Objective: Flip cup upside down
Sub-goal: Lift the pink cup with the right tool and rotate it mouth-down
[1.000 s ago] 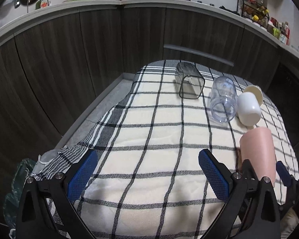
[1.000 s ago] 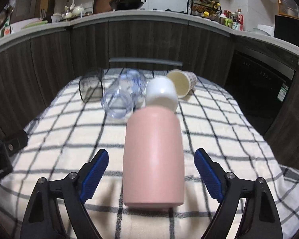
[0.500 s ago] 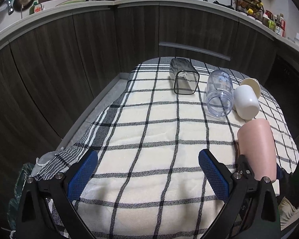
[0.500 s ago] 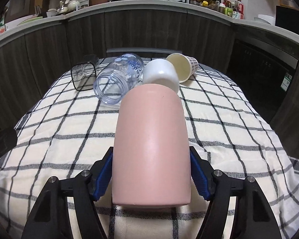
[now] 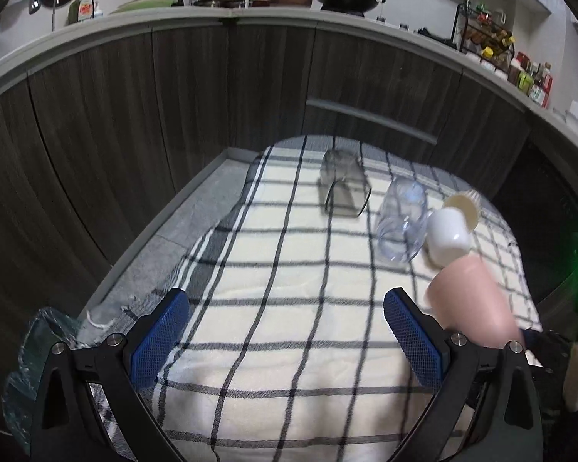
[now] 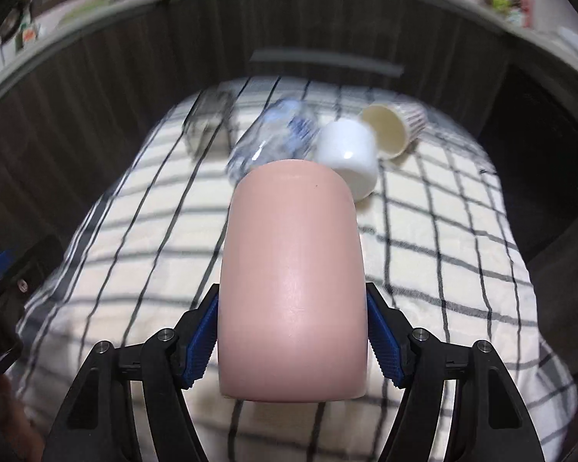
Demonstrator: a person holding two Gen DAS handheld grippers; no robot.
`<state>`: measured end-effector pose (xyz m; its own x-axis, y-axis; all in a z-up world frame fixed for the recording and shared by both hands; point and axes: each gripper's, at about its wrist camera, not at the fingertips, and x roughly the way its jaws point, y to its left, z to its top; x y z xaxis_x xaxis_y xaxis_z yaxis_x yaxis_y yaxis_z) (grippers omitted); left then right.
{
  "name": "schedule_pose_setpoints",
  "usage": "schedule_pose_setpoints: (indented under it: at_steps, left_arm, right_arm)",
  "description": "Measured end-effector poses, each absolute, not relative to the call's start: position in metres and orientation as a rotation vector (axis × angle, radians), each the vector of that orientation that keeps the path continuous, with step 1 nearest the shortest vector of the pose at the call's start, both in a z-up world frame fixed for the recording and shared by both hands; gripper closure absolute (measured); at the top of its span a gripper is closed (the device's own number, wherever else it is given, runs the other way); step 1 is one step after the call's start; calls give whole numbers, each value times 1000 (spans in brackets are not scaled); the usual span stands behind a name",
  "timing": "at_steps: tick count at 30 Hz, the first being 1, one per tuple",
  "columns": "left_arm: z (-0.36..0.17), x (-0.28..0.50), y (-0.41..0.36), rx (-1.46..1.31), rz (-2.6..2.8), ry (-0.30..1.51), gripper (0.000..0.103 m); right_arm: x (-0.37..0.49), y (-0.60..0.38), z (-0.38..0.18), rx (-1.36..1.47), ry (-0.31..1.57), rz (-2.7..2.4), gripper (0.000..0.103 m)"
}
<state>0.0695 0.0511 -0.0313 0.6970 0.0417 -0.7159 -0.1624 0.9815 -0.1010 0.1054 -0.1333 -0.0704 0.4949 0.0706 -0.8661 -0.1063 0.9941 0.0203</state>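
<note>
A pink cup (image 6: 293, 277) fills the middle of the right wrist view. My right gripper (image 6: 292, 340) is shut on it, blue pads pressed on both sides, holding it above the checked cloth. The cup also shows tilted at the right of the left wrist view (image 5: 472, 300). My left gripper (image 5: 285, 338) is open and empty over the cloth's near left part.
Beyond the pink cup lie a white cup (image 6: 350, 158), a cream paper cup (image 6: 393, 129), a clear plastic jar (image 6: 269, 142) and a clear square container (image 5: 343, 188), all on their sides on the checked cloth (image 5: 289, 277). Dark kitchen cabinets (image 5: 250, 88) curve around the table.
My right gripper closed on the pink cup and lifted it off the cloth. The left gripper rose and drew back a little, staying open.
</note>
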Motion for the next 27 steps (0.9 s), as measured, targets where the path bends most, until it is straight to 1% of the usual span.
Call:
schedule_pose_setpoints:
  at_steps: [2, 5, 8, 11, 14, 20, 27]
  left_arm:
    - [-20, 69, 50, -162, 110, 776, 0]
    - [-8, 72, 49, -177, 96, 767, 0]
    - [-1, 75, 49, -210, 82, 761, 0]
    - [0, 82, 50, -242, 78, 771, 0]
    - [0, 88, 52, -273, 81, 783, 0]
    - [-7, 102, 61, -327, 117, 800, 0]
    - [-18, 112, 70, -356, 143, 828, 0]
  right_arm:
    - [114, -134, -66, -38, 1162, 145, 34]
    - [127, -131, -66, -55, 1392, 210, 34]
    - [134, -128, -68, -90, 1562, 230, 34]
    - [141, -122, -73, -126, 1695, 241, 34]
    - [151, -115, -87, -156, 1862, 256, 34]
    - [170, -102, -110, -307, 1995, 235, 34]
    - [192, -92, -133, -420, 2028, 206, 34]
